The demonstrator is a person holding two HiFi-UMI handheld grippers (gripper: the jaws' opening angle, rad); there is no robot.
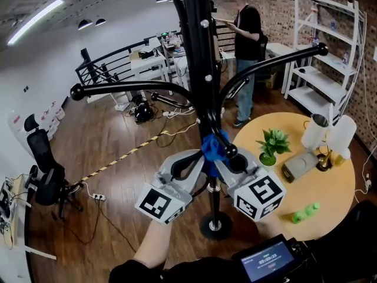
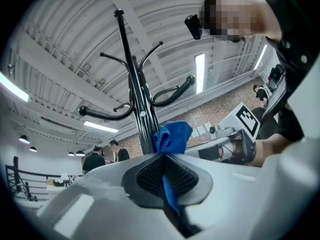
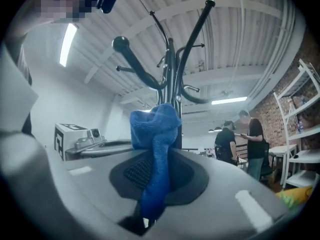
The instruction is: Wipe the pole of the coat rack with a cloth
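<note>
- Head view — blue cloth (image 1: 213,147) bunched against the black coat rack pole (image 1: 200,69) at frame centre.
- Left gripper (image 2: 165,170) clenched on one cloth end.
- Right gripper (image 3: 156,174) clamps the other.

Coat rack (image 1: 201,58) stands on floor (image 1: 112,143)
</note>
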